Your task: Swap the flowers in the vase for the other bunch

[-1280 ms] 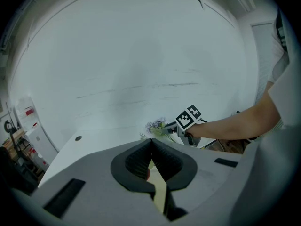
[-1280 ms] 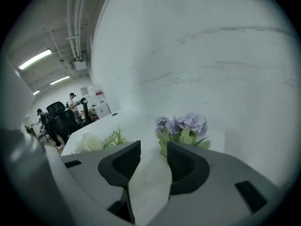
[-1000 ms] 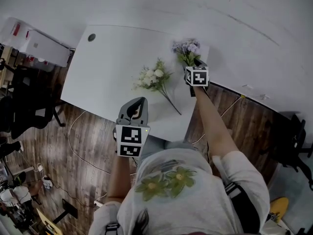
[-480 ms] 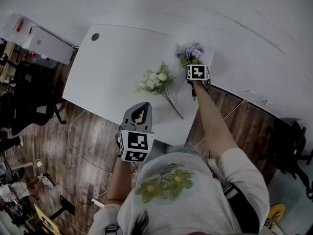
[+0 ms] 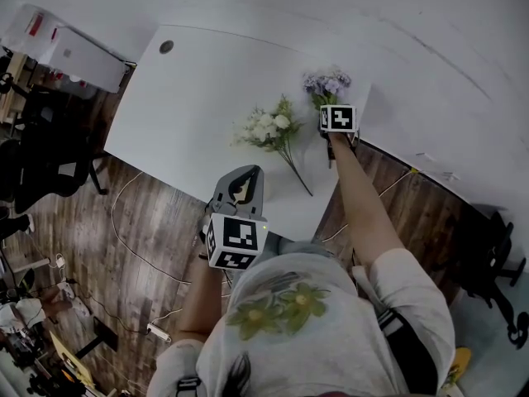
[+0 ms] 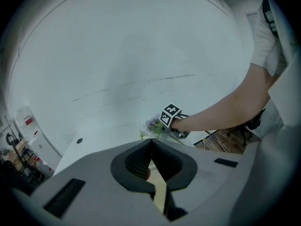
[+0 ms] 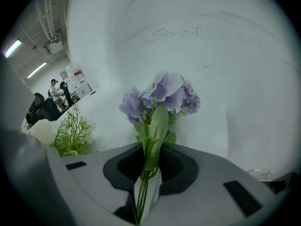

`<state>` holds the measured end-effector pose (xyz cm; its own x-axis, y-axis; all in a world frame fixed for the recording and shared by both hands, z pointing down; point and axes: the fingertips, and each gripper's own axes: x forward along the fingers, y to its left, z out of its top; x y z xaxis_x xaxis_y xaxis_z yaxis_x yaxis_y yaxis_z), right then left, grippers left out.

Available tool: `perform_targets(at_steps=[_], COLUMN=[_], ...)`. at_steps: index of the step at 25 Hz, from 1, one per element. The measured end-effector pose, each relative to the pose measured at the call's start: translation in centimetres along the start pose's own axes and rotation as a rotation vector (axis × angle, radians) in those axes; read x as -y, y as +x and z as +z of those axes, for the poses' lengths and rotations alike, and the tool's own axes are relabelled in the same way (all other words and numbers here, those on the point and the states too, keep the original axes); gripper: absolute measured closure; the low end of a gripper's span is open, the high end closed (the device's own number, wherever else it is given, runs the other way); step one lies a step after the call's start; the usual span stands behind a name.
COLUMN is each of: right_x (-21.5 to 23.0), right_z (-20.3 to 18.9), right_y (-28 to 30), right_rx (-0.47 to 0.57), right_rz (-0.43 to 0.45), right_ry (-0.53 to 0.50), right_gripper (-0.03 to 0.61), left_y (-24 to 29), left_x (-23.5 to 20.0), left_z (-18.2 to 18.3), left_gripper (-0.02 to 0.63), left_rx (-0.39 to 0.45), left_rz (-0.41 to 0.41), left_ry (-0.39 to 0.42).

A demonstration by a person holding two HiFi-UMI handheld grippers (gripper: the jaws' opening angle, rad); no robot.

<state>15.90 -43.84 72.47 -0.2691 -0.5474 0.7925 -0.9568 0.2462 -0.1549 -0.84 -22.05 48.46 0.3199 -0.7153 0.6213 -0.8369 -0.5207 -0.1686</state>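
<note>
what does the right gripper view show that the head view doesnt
Only the right gripper view: the green stems of the purple flowers standing between the jaws of the right claw, which is closing on them. It also shows ceiling lights and a distant person.
Only the head view: the left claw, the wood floor and the holder's own arms and shirt.
Both: the purple flowers, and the white bunch lying on the white table.
</note>
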Motion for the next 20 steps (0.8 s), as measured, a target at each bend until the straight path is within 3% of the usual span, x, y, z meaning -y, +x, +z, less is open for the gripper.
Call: perform_targets(at_steps=[6, 13, 20], right_x=[-1.3, -3.7, -7.6], right_z=[-0.1, 0.0, 0.1], right_y=[-1.8, -5.9, -10.7], right_rx=[0.024, 0.092, 0.173], right_rz=[0.025, 0.055, 0.099], right_ry=[-0.049, -0.093, -0.139], right_gripper=[0.503, 0.504, 0.505], left_y=[-0.3, -1.3, -2.2], left_x=[0.2, 0.2, 0.4], left_z=[0.0, -0.1, -0.4], left_gripper=[0.595, 0.595, 0.595], left_rx=[0.001, 0.028, 0.040], left_rz=[-0.010, -0.079, -0.105], left_ry=[0.026, -0.043, -0.037])
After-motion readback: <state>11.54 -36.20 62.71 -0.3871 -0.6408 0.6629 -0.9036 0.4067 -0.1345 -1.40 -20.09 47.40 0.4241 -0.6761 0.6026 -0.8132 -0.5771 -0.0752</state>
